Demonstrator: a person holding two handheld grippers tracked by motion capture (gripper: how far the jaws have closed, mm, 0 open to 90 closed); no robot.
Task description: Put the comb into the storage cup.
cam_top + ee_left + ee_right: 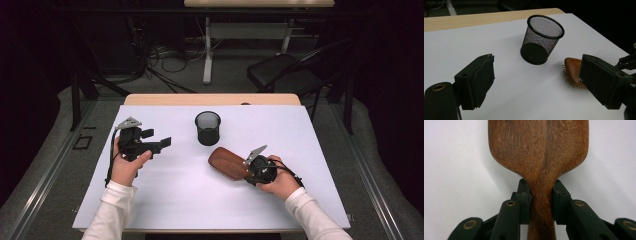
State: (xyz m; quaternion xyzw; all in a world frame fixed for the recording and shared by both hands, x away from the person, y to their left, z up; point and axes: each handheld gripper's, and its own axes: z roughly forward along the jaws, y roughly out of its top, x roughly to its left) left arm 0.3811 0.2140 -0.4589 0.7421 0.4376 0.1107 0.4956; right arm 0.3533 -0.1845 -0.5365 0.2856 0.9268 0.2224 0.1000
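One wooden hairbrush [228, 162] lies on the white tabletop [170, 200], right of centre, its bristles facing down and its broad head pointing toward the middle. The right gripper [541, 195] pinches the brush's narrow handle, a pad pressed to each side. One black mesh cup [207, 128] stands upright just beyond the brush head, near it but not touching, mouth open upward. The left gripper [161, 143] is held above the left part of the tabletop, well apart from the brush, its jaws spread with nothing between them. Nothing lies between brush and cup. Past the tabletop's far edge stand one dark chair [285, 72] and a second table's legs [207, 55].
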